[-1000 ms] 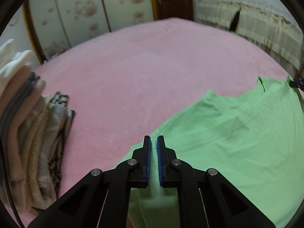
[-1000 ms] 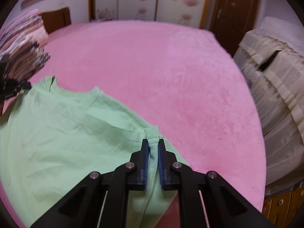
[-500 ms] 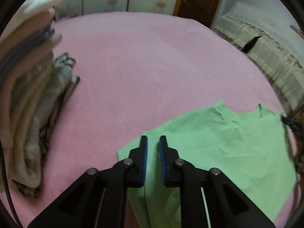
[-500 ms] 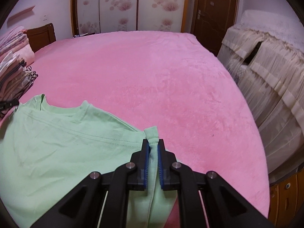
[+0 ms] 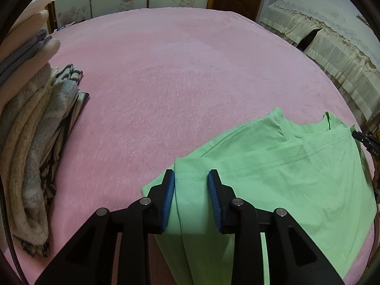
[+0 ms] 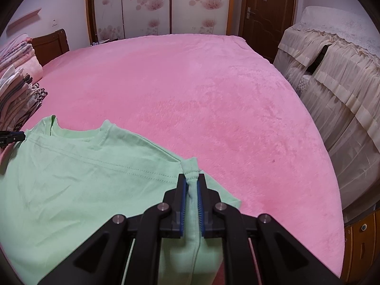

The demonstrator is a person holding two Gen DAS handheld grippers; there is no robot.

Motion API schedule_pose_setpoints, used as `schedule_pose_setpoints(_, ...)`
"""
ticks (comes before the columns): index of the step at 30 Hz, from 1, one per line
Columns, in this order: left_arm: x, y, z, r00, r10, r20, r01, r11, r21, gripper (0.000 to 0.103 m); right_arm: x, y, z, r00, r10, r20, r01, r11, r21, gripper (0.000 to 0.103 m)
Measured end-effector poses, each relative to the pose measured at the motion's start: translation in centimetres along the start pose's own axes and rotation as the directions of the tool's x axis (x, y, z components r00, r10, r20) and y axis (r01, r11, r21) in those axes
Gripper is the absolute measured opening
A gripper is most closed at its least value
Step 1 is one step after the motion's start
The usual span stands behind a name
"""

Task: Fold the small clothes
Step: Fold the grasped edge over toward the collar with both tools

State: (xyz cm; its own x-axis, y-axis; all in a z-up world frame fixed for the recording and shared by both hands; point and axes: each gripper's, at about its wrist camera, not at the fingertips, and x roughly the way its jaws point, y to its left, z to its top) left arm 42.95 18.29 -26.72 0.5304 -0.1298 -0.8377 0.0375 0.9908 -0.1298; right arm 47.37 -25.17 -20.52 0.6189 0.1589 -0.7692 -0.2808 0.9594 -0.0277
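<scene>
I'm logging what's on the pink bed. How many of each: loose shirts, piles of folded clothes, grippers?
Green shirt: 1
Pile of folded clothes: 1
Grippers: 2, left gripper opening over the shirt, right gripper pinching it
Total: 4

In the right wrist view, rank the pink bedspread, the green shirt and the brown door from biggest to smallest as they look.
1. Pink bedspread, fills most of the view.
2. Green shirt, though it lies nearest the camera.
3. Brown door, far off.
</scene>
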Motion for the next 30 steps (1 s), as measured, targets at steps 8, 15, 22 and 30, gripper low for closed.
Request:
schedule_pose_setpoints(8,0.5,1.3,0.1,0.999,-0.018,0.027,0.019,0.998,-0.06,0.009,0.4,0.1,-0.1,1.0,0.001,-0.009,-0.001,1.0,-0.001,0.008)
schedule_pose_setpoints(15,-2.9,-0.8,-0.3,0.978,0.095,0.183,-0.1,0.995,0.015,0.002,-1.4,-0.3,0.2,0.999,0.011,0.052,-0.013,0.999,0.036,0.008)
schedule_pose_setpoints(22,-4.6,-0.5,0.5,0.958,0.151,0.244,-0.149,0.988,-0.027,0.002,-2.5,-0.1,1.4,0.995,-0.01,0.104,0.006,0.999,0.036,0.008)
schedule_pose_setpoints(30,0.3,-1.1,0.2,0.96,0.241,0.141,-0.243,0.97,-0.005,0.003,1.9,0.0,0.8,0.996,-0.092,-0.014,0.092,0.995,0.035,0.008)
